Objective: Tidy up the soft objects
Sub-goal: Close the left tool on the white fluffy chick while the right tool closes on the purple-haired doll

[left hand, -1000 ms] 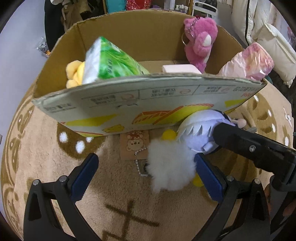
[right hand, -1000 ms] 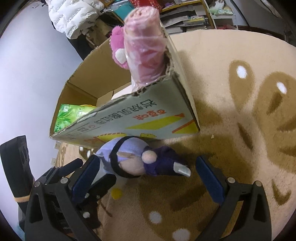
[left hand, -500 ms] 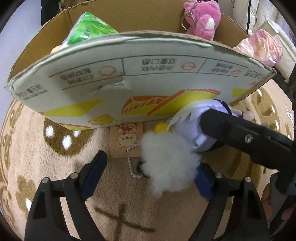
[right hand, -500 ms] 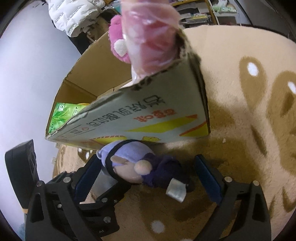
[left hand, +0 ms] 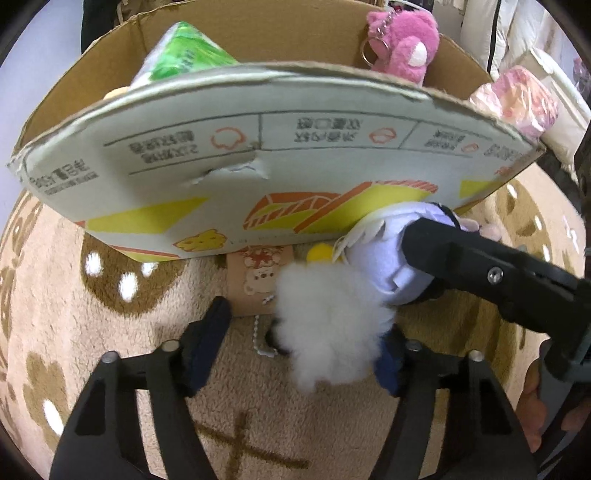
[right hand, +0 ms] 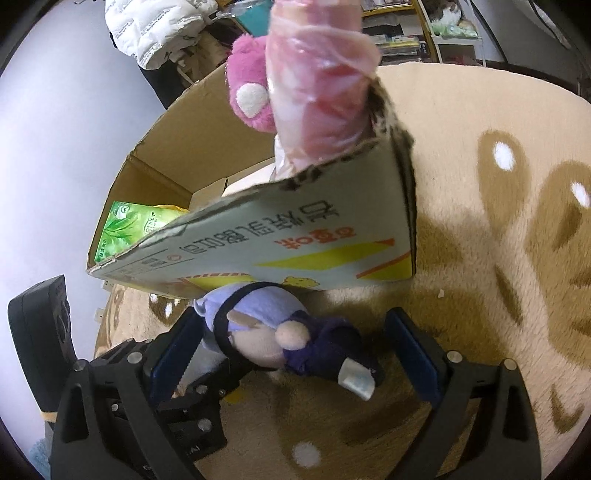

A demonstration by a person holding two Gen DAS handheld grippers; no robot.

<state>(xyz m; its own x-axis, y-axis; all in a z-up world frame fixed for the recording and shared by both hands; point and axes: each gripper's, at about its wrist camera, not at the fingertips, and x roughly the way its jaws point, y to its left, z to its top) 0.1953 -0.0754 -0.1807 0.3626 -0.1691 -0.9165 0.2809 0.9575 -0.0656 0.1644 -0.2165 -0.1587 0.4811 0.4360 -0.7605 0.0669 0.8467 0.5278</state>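
A white fluffy plush [left hand: 328, 325] with a bead chain [left hand: 263, 341] lies on the rug in front of a cardboard box [left hand: 258, 166]. My left gripper [left hand: 299, 354] straddles it and its jaws are closing. The right pad touches the fluff; the left pad stands apart from it. Beside the fluff lies a doll with lilac hair [left hand: 384, 266] and a dark purple body [right hand: 325, 350]. My right gripper [right hand: 291, 358] is open around that doll, one finger [left hand: 480, 269] crossing the left wrist view. The box holds a green tissue pack [left hand: 184, 55], a pink bear [left hand: 402, 40] and a pink wrapped pack [right hand: 317, 81].
A printed paper tag [left hand: 255, 280] lies under the box's front flap. The beige rug [right hand: 498, 240] with brown patterns spreads to the right of the box. A white padded jacket [right hand: 155, 26] and shelves stand behind. A hand [left hand: 535, 402] shows at the lower right.
My left gripper's jaws have narrowed around the white fluffy plush, and the box front now fills more of that view. The right gripper stays open around the doll.
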